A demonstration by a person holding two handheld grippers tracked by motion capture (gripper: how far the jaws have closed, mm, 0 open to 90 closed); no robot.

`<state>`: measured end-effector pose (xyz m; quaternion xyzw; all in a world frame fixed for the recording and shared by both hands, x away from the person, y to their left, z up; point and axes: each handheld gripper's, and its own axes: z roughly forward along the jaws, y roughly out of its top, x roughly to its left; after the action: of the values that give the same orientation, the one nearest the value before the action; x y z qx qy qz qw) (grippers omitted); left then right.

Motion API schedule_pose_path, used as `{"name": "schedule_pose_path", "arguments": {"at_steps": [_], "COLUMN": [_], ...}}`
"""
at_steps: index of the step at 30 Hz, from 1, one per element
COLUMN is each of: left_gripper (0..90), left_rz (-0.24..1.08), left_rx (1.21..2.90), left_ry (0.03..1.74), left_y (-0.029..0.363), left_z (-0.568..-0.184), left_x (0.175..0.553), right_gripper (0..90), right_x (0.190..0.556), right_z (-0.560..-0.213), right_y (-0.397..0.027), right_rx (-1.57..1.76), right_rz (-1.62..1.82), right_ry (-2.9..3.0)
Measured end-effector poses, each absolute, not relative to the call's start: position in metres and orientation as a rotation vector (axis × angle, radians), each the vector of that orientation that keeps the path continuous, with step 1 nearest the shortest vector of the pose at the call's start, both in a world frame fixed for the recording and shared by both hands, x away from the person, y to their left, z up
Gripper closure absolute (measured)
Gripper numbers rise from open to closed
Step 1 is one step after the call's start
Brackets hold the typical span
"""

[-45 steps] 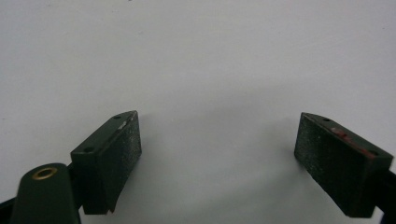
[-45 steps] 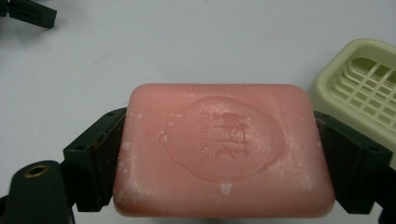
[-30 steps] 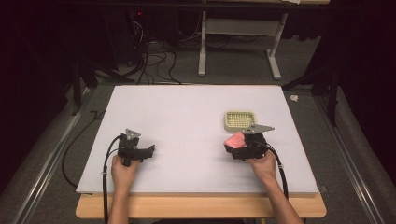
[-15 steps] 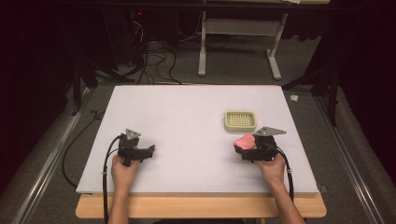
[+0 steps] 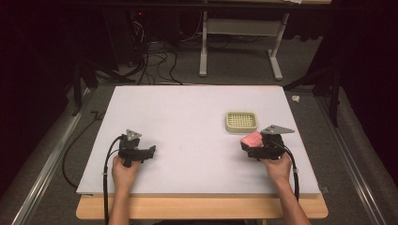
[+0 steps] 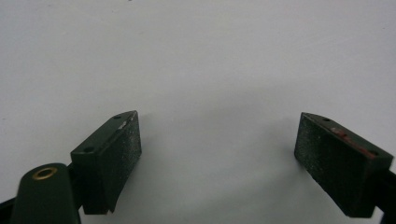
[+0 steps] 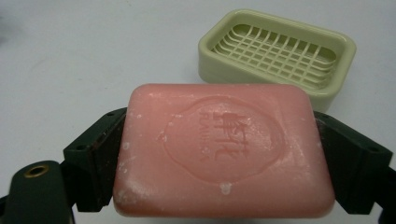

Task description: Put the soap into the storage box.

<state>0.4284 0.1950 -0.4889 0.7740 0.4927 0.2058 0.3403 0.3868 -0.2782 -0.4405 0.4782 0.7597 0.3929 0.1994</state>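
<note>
A pink bar of soap (image 7: 219,149) with a stamped emblem sits flat between the jaws of my right gripper (image 5: 253,144), which is shut on its two short ends. In the high view the soap (image 5: 252,138) is at the table's right, just in front of a pale green soap dish (image 5: 241,121) with a grid floor. The right gripper view has the dish (image 7: 280,51) empty, just beyond the soap and to the right. My left gripper (image 5: 149,153) rests low at the table's front left, open, with only bare white surface between its pads (image 6: 114,154).
The white tabletop (image 5: 187,122) lies on a wooden board (image 5: 202,208). Beyond its far edge are a desk frame (image 5: 239,42) and cables on a dark floor. A metal rail (image 5: 47,164) runs along the left side.
My right gripper with the soap has drawn back toward the person and slightly right, away from the dish. The left gripper has stayed put.
</note>
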Motion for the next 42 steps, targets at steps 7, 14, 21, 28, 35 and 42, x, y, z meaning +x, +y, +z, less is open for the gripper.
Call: {"name": "schedule_pose_path", "arguments": {"at_steps": [7,14,21,28,35,42], "left_gripper": [15.1,15.1,15.1,15.1,15.1,15.1], "left_rz": [0.535,0.536,0.536,0.536,0.535,0.536], "left_rx": [2.016,2.015,2.015,2.015,2.016,2.015], "left_ry": [1.282,1.282,1.282,1.282,1.283,1.282], "left_y": [0.195,0.195,0.195,0.195,0.195,0.195], "left_z": [-0.489,-0.489,-0.489,-0.489,-0.489,-0.489], "left_x": [0.428,0.428,0.428,0.429,0.428,0.428], "right_gripper": [13.6,13.6,13.6,13.6,13.6,13.6], "right_x": [0.391,0.399,0.408,0.416,0.428,0.436], "right_z": [-0.438,-0.435,-0.433,-0.428,-0.422,-0.42], "right_y": [-0.282,-0.281,-0.279,-0.278,-0.276,-0.269], "right_rx": [1.348,1.351,1.347,1.355,1.363,1.341], "right_rz": [1.119,1.103,1.125,1.134,1.141,1.064], "right_ry": [2.104,2.101,2.095,2.092,2.1,2.118]}}
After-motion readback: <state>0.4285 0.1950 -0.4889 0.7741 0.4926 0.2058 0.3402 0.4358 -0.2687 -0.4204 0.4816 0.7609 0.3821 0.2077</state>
